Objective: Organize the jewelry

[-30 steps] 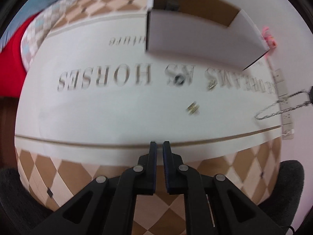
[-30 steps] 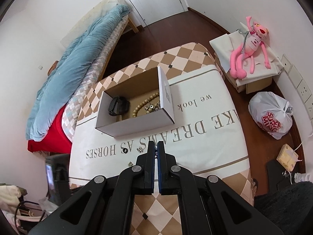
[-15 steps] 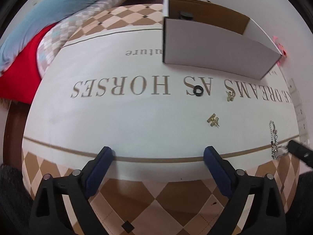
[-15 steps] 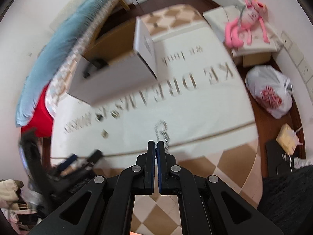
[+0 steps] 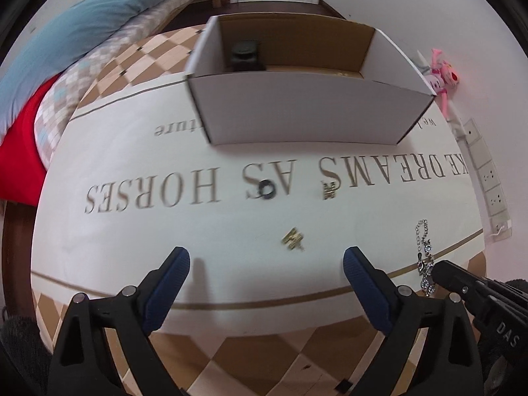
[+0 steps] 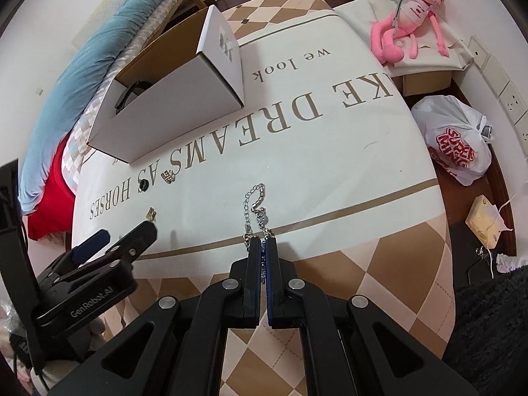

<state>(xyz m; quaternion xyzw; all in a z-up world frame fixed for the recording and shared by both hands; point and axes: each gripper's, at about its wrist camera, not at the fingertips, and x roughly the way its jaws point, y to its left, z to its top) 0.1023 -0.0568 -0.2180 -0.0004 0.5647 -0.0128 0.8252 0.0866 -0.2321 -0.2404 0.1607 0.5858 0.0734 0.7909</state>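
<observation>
On tablecloth [image 6: 346, 151]: right tool [image 6: 262, 247] clamps silver chain [image 6: 254, 203]; left tool [image 5: 265, 264] wide open.

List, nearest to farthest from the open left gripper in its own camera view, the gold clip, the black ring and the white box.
From the left gripper:
1. Gold clip, just ahead, slightly right.
2. Black ring, farther ahead on the lettering.
3. White box, at the back.

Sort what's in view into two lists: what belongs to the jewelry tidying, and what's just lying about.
Job:
silver chain, pinched by the right gripper
gold earring, ahead of the open left gripper
second gold piece
black ring
cardboard box

Lying about:
pink plush toy
white plastic bag
blue duvet
</observation>
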